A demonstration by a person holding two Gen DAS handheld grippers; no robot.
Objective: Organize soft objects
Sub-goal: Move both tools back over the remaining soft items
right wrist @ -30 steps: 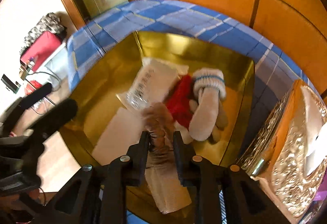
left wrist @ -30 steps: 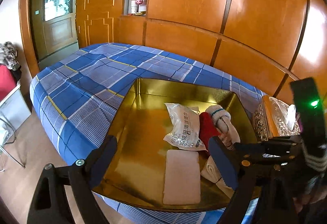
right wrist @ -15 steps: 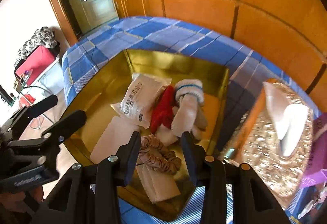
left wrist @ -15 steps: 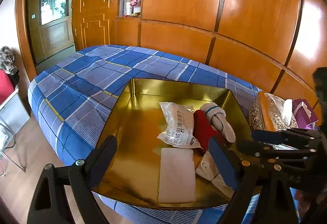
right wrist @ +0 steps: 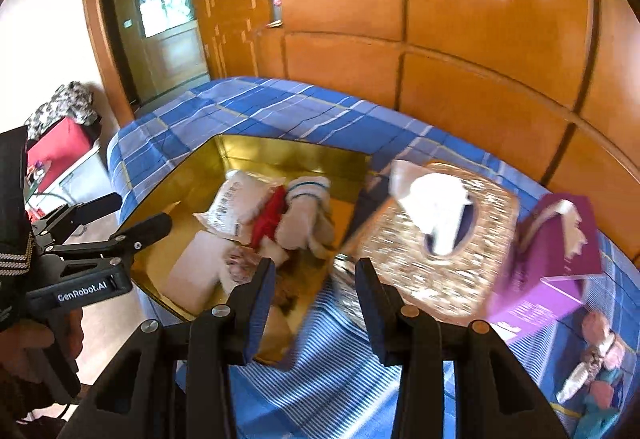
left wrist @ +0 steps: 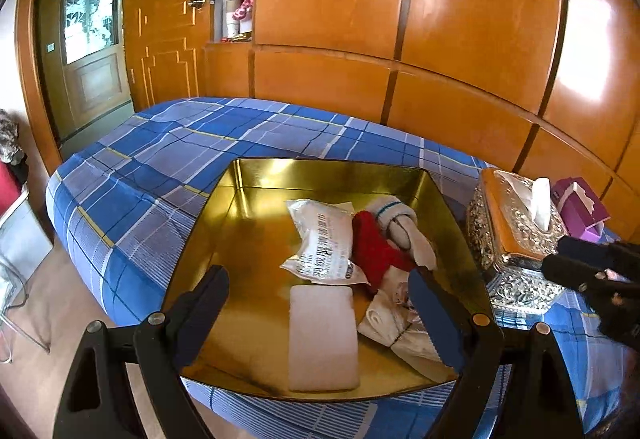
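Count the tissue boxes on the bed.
2. The ornate tissue box stands right of the gold tray; the purple tissue box sits just beyond it. Others may be out of view.

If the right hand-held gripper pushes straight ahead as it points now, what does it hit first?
Probably the ornate tissue box, at its near left corner beside the gold tray. The open right hand-held gripper is aimed at the gap between them; motion blur makes depth uncertain, so the blue plaid cloth below could come first.

Left wrist: I look down from near the gold tray.
Right wrist: same direction, offset right.
Shared: tray, tissue box.
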